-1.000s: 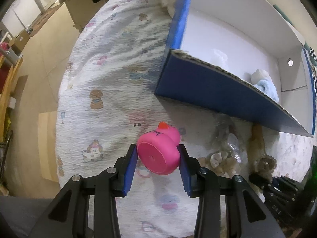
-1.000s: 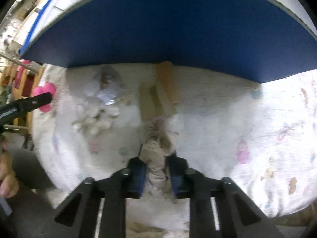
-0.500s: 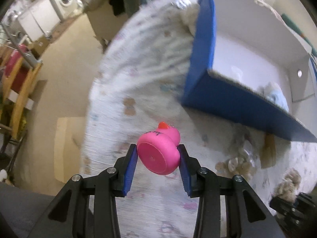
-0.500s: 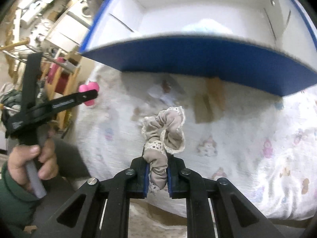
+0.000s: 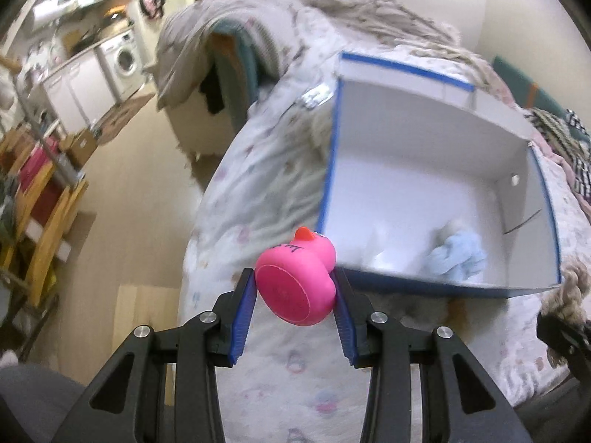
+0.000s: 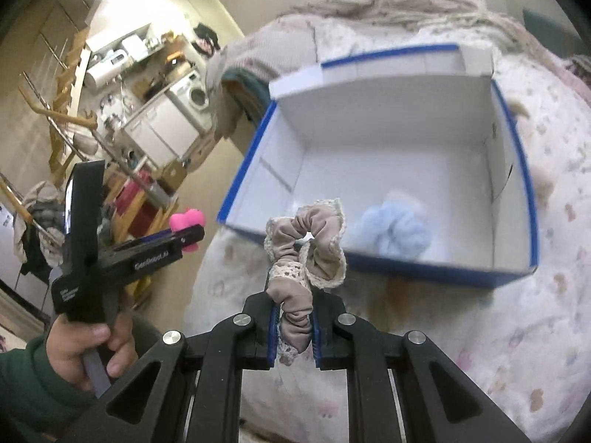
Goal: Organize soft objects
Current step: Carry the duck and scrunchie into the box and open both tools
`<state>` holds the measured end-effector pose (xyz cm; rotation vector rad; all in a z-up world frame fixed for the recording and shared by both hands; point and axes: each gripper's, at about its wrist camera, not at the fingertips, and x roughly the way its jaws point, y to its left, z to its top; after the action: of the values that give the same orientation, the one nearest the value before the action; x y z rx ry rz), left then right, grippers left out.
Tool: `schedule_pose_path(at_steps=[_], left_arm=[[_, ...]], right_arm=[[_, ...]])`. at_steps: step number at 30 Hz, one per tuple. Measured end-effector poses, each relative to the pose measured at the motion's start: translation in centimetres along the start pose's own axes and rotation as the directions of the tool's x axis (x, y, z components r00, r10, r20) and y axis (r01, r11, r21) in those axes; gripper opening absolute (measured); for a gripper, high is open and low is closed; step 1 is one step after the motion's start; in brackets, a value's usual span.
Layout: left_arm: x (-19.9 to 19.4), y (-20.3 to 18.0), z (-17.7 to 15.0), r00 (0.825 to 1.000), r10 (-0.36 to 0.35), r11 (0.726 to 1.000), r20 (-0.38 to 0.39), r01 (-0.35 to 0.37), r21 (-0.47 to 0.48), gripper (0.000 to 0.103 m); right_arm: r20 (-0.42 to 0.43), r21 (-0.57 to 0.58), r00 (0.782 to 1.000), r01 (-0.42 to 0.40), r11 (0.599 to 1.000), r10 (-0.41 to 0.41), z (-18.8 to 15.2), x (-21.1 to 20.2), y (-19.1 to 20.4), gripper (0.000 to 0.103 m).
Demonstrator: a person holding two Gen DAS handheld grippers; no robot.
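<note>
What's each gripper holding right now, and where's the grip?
Left gripper: pink rubber duck, pinched across its body sides. Right gripper: beige scrunchie, pinched at its lower end.

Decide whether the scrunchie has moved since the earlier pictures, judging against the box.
Yes. The scrunchie, held in the right gripper, has risen from the bedspread below the box wall to above its near rim.
</note>
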<state>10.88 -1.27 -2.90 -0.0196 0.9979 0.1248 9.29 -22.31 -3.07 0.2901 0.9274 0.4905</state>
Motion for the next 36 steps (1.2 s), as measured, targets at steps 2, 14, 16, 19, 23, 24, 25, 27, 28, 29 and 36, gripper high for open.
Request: schedule_pose_path(at_steps=[2, 14, 16, 19, 23, 24, 25, 27, 28, 29, 36], left_arm=[[-0.7, -0.9, 0.8, 1.000, -0.013, 1.000, 0.024, 0.012, 0.024, 0.037], [0.8, -4.5, 6.2, 0.996, -0.081, 0.989, 0.046, 0.074, 0.130, 0.037], [1.6, -4.9, 6.8, 0.996, -0.082, 0.988, 0.042, 0.076, 0.136, 0.037], [2.9, -5.7, 7.5, 0.996, -0.080, 0.985, 0.035, 0.074, 0.159, 0.037], [4.9, -6.8, 8.2, 0.996, -0.089, 0.979, 0.010, 0.086, 0.183, 0.037], [5.4, -7.0, 8.3, 0.995, -0.095, 0.978, 0.002, 0.093, 0.188, 0.037], [5.9, -7.2, 8.3, 0.994, -0.105, 0.976, -0.008, 0.105, 0.192, 0.037], [7.2, -7.6, 7.9, 0.991, -0.133, 0.970, -0.034, 0.137, 0.201, 0.037], [7.9, -7.9, 7.6, 0.989, -0.141, 0.967, -0.048, 0.148, 0.208, 0.037], [8.4, -8.0, 7.3, 0.988, -0.142, 0.966, -0.056, 0.151, 0.211, 0.037], [11.4, -8.8, 6.8, 0.983, -0.128, 0.965, -0.131, 0.154, 0.212, 0.037]], right_arm=[[0.027, 0.001, 1.000, 0.010, 1.000, -0.010, 0.9, -0.2, -0.3, 0.016], [0.055, 0.035, 0.996, 0.067, 0.997, -0.069, 5.7, 0.7, -3.4, 0.016], [0.045, 0.034, 0.995, 0.082, 0.996, -0.083, 6.2, 1.0, -4.2, 0.016], [0.030, 0.038, 0.994, 0.103, 0.994, -0.104, 7.0, 2.0, -5.2, 0.016], [-0.001, 0.058, 0.990, 0.138, 0.989, -0.139, 7.7, 3.6, -6.5, 0.016], [-0.016, 0.067, 0.988, 0.153, 0.986, -0.152, 7.8, 4.2, -6.9, 0.016], [-0.031, 0.077, 0.986, 0.163, 0.984, -0.162, 7.7, 4.5, -7.2, 0.016], [-0.065, 0.097, 0.984, 0.175, 0.980, -0.169, 7.3, 5.4, -7.7, 0.016], [-0.084, 0.101, 0.981, 0.181, 0.978, -0.173, 7.0, 5.8, -7.9, 0.016], [-0.101, 0.098, 0.978, 0.193, 0.976, -0.183, 6.8, 6.3, -8.0, 0.016], [-0.202, 0.094, 0.949, 0.266, 0.959, -0.243, 5.4, 8.6, -9.2, 0.016]])
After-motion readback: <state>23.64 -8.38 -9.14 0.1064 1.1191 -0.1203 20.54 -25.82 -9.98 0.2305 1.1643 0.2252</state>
